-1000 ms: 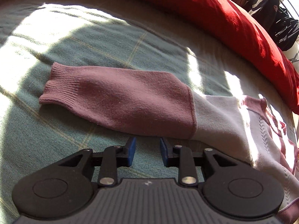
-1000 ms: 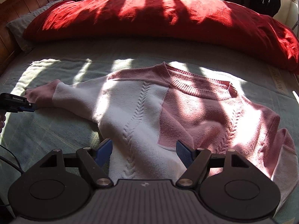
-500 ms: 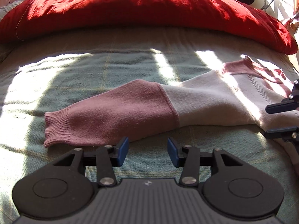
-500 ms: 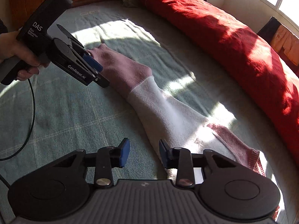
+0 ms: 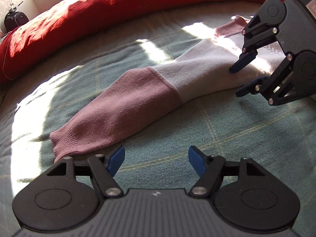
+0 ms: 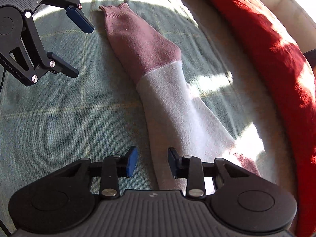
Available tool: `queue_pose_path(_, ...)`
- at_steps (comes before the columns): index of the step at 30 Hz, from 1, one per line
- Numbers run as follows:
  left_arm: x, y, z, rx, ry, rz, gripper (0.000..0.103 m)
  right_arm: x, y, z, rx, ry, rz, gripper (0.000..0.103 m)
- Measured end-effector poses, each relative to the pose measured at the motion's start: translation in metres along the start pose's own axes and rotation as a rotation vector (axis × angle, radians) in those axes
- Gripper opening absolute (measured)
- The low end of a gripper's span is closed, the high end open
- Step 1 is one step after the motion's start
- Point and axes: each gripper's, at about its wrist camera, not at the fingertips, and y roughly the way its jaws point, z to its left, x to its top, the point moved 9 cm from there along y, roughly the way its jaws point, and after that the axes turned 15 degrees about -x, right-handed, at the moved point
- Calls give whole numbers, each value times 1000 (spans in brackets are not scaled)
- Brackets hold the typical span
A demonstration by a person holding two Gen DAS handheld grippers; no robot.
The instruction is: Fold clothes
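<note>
Sunlit green bedspread (image 5: 227,122) carries the sweater's sleeve (image 5: 126,106) stretched flat from cuff at 8 o'clock toward 2, unfolded, while left gripper (image 5: 156,160) and right gripper (image 6: 152,163) hover wide-jawed, empty, folding plainly unfinished.

Fuzzy knitted sleeve (image 5: 138,106) with ribbed cuff (image 5: 65,144), woven matt bedspread (image 5: 227,130), crumpled red cloth duvet (image 5: 98,11)

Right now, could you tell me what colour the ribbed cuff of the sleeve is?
Dusty pink, like the lower sleeve; the cuff shows best in the left wrist view.
</note>
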Motion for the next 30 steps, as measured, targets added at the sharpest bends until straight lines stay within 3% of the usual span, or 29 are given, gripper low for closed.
queue_pose_path(8,11,8,10,-29,-47,-24,72,-1,23,3,62,-79,3,36)
queue_pose_path(11,11,11,14,-35,-59,-20,72,-2,25,-7,62,-47,-5,12)
queue_pose_path(14,10,11,17,-44,-73,-18,72,-2,20,-16,133,24,17,12)
queue_pose_path(17,11,11,21,-66,-100,-20,72,1,3,-16,283,85,29,12)
queue_pose_path(20,9,11,30,-78,-158,-32,72,-5,-5,-10,339,47,41,13)
queue_pose_path(23,4,8,48,-79,-287,-69,72,-4,-11,-9,340,73,33,23)
queue_pose_path(30,-28,-2,115,-120,-792,-276,67,0,-21,-6,327,152,15,31)
